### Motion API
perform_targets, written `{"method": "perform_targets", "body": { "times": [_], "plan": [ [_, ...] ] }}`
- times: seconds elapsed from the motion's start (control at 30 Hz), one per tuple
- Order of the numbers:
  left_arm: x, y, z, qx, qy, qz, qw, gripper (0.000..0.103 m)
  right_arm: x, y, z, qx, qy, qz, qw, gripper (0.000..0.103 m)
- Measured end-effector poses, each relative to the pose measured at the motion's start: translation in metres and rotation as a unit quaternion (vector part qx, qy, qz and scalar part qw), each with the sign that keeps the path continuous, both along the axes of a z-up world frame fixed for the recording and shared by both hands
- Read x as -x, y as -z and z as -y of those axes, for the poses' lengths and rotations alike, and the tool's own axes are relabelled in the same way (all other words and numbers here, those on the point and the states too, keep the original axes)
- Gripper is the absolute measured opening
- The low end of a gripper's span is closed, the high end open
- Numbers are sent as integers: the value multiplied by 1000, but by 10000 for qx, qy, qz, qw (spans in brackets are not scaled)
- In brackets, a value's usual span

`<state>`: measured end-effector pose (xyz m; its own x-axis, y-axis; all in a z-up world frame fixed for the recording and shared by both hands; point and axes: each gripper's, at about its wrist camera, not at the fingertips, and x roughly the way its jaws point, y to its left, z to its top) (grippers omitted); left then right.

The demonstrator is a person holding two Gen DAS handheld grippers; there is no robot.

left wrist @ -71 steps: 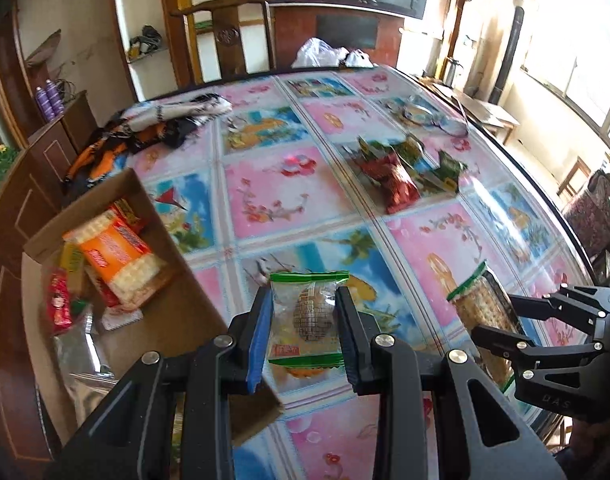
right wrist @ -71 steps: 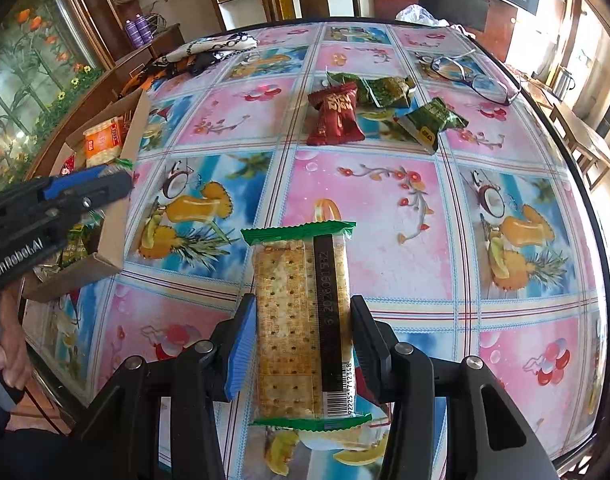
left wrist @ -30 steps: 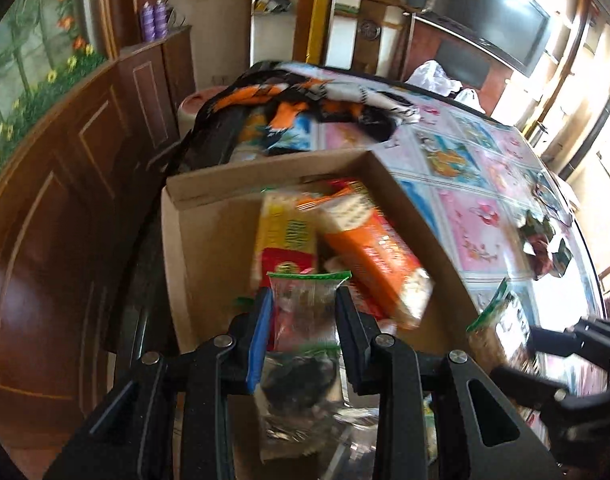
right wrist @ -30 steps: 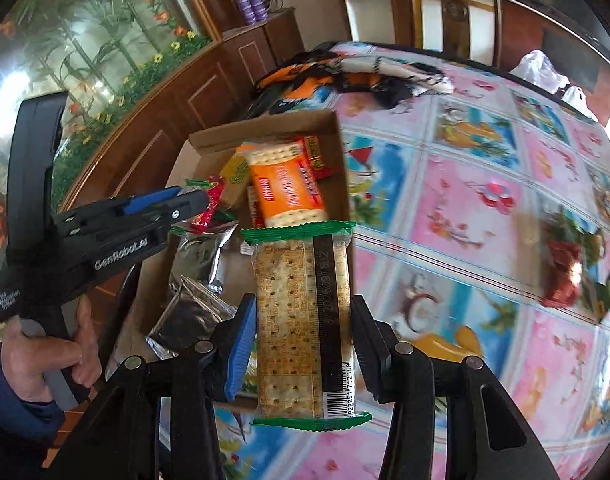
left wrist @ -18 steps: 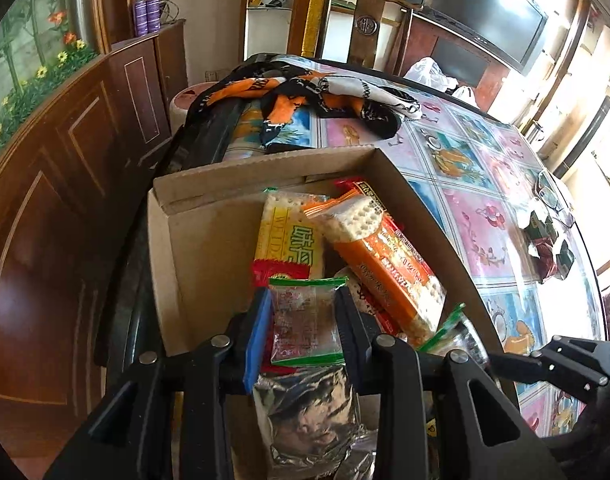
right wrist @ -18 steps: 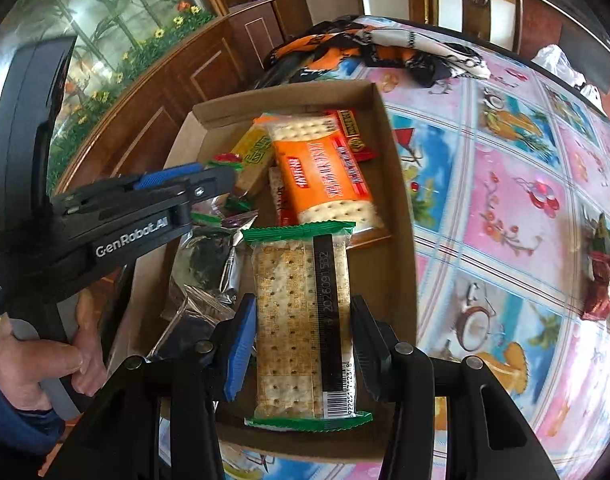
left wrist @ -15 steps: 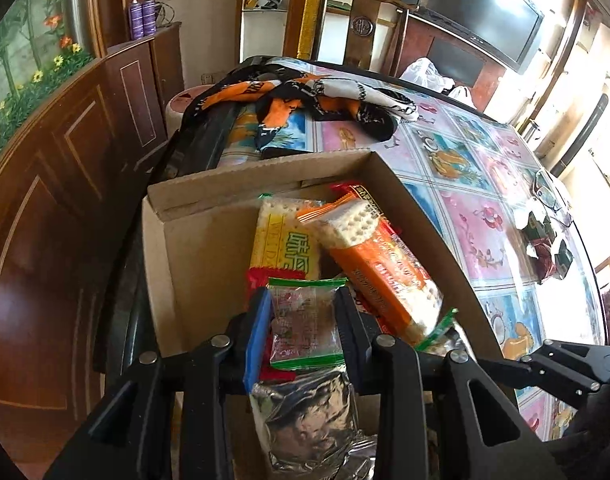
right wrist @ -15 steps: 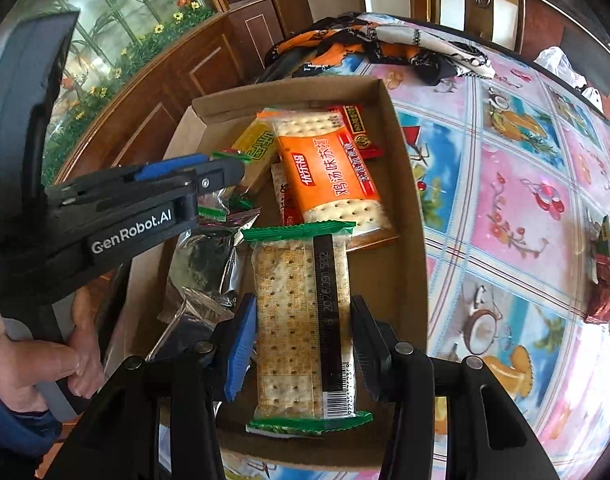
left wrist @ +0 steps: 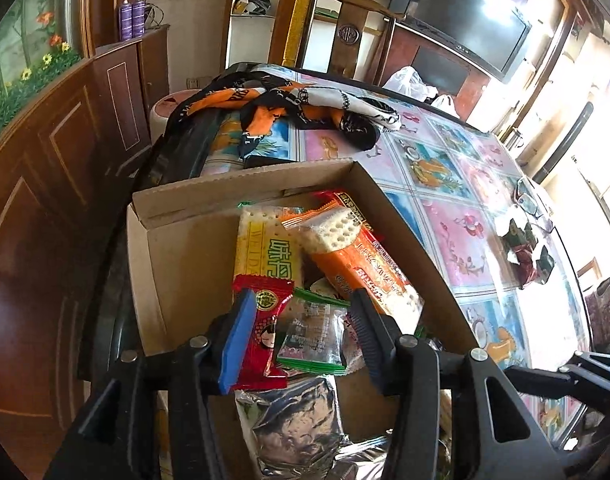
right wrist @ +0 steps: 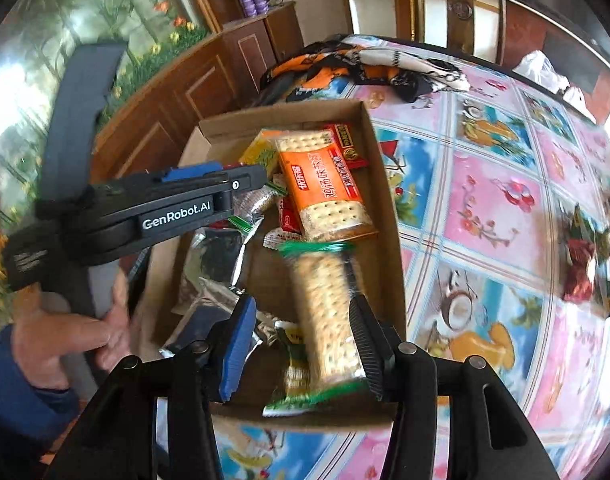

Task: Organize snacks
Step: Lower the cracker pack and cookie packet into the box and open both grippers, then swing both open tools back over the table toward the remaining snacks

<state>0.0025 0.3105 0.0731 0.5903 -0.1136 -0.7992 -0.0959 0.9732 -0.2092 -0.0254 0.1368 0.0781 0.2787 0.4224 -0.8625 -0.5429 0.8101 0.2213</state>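
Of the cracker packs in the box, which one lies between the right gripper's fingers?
The green-ended cracker pack, lying slanted between the opening right gripper, motion-blurred. The orange cracker pack lies farther back in the cardboard box.

A lived-in home, likely a dining or sitting room. A round bench under a glossy pink-and-blue fruit-print cover (left wrist: 457,240) fills the middle. At twelve o'clock stand a carved dark wooden chair (left wrist: 351,36) and a black flat television (left wrist: 465,12); at ten o'clock, a brown panelled wooden cabinet (left wrist: 117,92) before a painted flower mural (right wrist: 117,12).
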Motion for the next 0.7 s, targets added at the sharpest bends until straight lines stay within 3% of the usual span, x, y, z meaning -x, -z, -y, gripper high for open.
{"method": "perform_targets", "body": {
  "times": [0.23,0.37,0.5,0.7],
  "plan": [
    [8,-17,0,47,-134,115,9998,56,-6,-19,23,-361,174,-147,9991,53],
    [6,-25,10,-106,163,144,9997,58,-9,-33,38,-552,461,17,9974,53],
    [6,-32,14,3,180,84,9998,60,-8,-26,71,-670,884,-102,9938,53],
    [12,-45,31,-65,68,209,9997,62,-26,-21,158,-674,1844,-164,9804,53]
  ]
}}
